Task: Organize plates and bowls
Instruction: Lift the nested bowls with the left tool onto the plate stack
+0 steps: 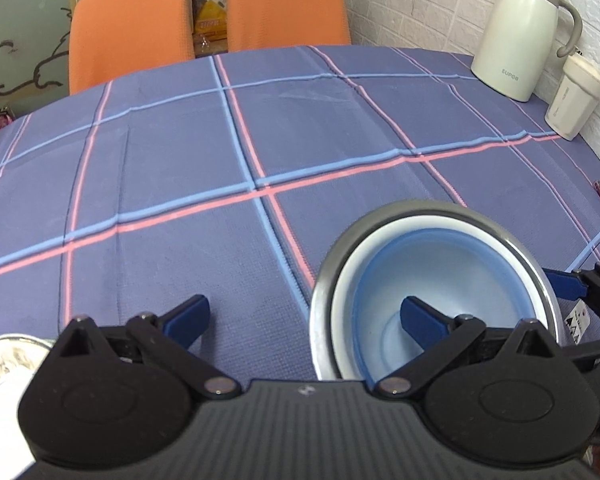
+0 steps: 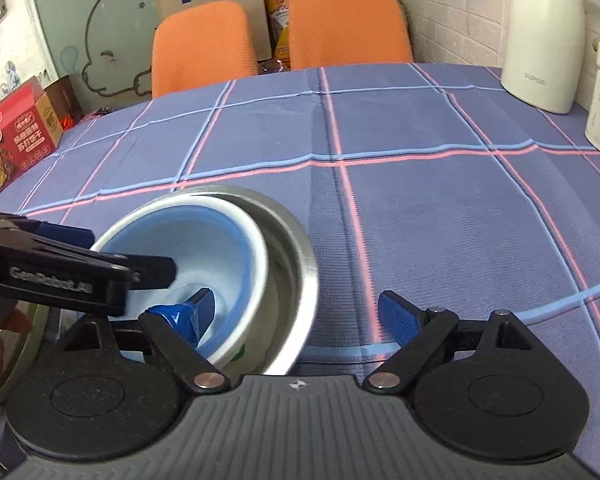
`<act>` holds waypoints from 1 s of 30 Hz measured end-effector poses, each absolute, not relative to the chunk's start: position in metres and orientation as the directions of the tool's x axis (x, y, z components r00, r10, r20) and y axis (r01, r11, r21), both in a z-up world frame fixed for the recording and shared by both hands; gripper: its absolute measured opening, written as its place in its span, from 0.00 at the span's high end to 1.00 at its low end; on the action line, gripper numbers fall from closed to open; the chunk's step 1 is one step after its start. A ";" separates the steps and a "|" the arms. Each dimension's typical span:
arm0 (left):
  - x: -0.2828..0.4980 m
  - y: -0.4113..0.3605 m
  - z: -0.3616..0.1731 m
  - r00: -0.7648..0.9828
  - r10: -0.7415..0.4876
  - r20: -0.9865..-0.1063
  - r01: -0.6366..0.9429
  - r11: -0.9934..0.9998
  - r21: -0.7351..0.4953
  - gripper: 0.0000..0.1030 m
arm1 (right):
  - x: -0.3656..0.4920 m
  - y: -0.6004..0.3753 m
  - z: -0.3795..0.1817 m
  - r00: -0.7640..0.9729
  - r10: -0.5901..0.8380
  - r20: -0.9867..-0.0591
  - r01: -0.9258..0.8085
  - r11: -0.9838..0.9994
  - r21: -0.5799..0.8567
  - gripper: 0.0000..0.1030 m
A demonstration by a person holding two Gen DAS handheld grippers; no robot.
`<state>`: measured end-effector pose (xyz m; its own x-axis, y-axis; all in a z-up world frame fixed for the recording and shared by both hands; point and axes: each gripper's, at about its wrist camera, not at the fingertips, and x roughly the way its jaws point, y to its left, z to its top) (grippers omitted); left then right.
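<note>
Nested bowl stack on the checked tabletop (image 1: 260,128), near edge: blue bowl (image 1: 440,264) inside white bowl (image 1: 350,280) inside steel bowl (image 1: 432,210), inner pair sitting off-centre toward one side of the steel one. Left gripper (image 1: 304,320) wide open, gripping nothing; one finger dipped inside the blue bowl, the other over bare cloth, stack wall between them, no pad contact seen. Right gripper (image 2: 296,312) likewise spread and empty-handed, one finger down in the blue bowl, the other out over the cloth past the steel rim. Rim of another plate or dish (image 1: 8,344) at lower left, too cropped to tell which. Thermos jug (image 1: 520,36) and white cup (image 1: 576,96) far off by the wall. Handling guess: blue bowl likely light plastic, white probably ceramic and chippable, steel rigid, smooth, slippery. Best hold probably a rim pinch, one finger inside and one outside, catching all three walls; loose nesting could shift or rattle if lifted by the steel rim alone.
</note>
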<state>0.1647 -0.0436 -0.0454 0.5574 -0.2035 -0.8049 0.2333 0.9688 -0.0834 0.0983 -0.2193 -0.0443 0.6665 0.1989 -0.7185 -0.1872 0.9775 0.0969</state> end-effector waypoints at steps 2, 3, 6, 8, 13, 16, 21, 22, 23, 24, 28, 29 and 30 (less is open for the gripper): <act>0.164 -0.046 -0.049 0.547 -0.203 -0.812 0.239 0.968 -0.081 0.02 | 0.096 -0.214 -0.046 0.668 0.212 -0.713 -0.224 0.971 0.079 0.25; 0.163 -0.047 -0.050 0.557 -0.200 -0.806 0.242 0.968 -0.073 0.02 | 0.097 -0.210 -0.045 0.667 0.230 -0.709 -0.240 0.967 0.087 0.25; 0.161 -0.048 -0.049 0.563 -0.212 -0.799 0.243 0.966 -0.085 0.08 | 0.094 -0.209 -0.045 0.670 0.243 -0.702 -0.252 0.963 0.093 0.25; 0.159 -0.049 -0.046 0.574 -0.227 -0.787 0.251 0.963 -0.095 0.28 | 0.093 -0.211 -0.044 0.673 0.252 -0.695 -0.248 0.963 0.110 0.26; 0.155 -0.062 -0.042 0.556 -0.274 -0.785 0.289 0.949 -0.126 0.51 | 0.092 -0.200 -0.041 0.662 0.335 -0.671 -0.275 0.941 0.198 0.25; 0.158 -0.059 -0.039 0.543 -0.281 -0.792 0.277 0.949 -0.147 0.52 | 0.091 -0.201 -0.041 0.663 0.329 -0.673 -0.255 0.944 0.210 0.26; 0.156 -0.055 -0.024 0.546 -0.321 -0.774 0.281 0.940 -0.192 0.51 | 0.082 -0.195 -0.024 0.695 0.304 -0.651 -0.240 0.952 0.189 0.25; 0.154 -0.055 -0.021 0.554 -0.315 -0.770 0.283 0.942 -0.182 0.52 | 0.081 -0.194 -0.020 0.706 0.300 -0.641 -0.242 0.954 0.179 0.24; 0.151 -0.054 -0.019 0.561 -0.310 -0.768 0.285 0.943 -0.172 0.52 | 0.080 -0.193 -0.018 0.710 0.302 -0.636 -0.248 0.953 0.175 0.24; 0.149 -0.053 -0.016 0.569 -0.307 -0.763 0.285 0.944 -0.167 0.52 | 0.080 -0.192 -0.016 0.709 0.306 -0.636 -0.251 0.952 0.178 0.24; 0.136 -0.036 -0.005 0.591 -0.303 -0.747 0.266 0.948 -0.175 0.52 | 0.074 -0.182 -0.010 0.716 0.305 -0.628 -0.255 0.952 0.172 0.24; 0.132 -0.029 -0.001 0.601 -0.297 -0.742 0.256 0.951 -0.173 0.52 | 0.072 -0.178 -0.008 0.719 0.308 -0.624 -0.263 0.950 0.166 0.24; 0.127 -0.021 0.003 0.612 -0.286 -0.737 0.245 0.955 -0.167 0.52 | 0.070 -0.174 -0.006 0.721 0.313 -0.618 -0.273 0.948 0.161 0.23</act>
